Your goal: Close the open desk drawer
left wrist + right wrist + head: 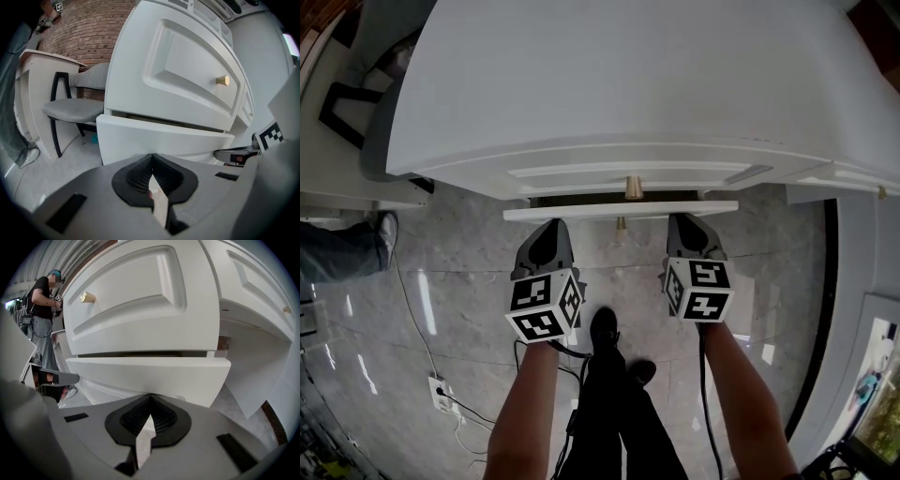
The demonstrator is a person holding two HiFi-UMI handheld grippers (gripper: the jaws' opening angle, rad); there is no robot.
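Drawer [621,211] sticks out a little, just below the gold knob [633,187]. Left gripper [551,225] and right gripper [684,219] have their jaws pressed together, tips at its front. Best to push both sides evenly and straight in, so it doesn't jam.

Office-like room, white desk [628,84], grey chair [75,110] left of desk, brick wall [89,33] beyond, glossy stone floor [450,281] before desk.
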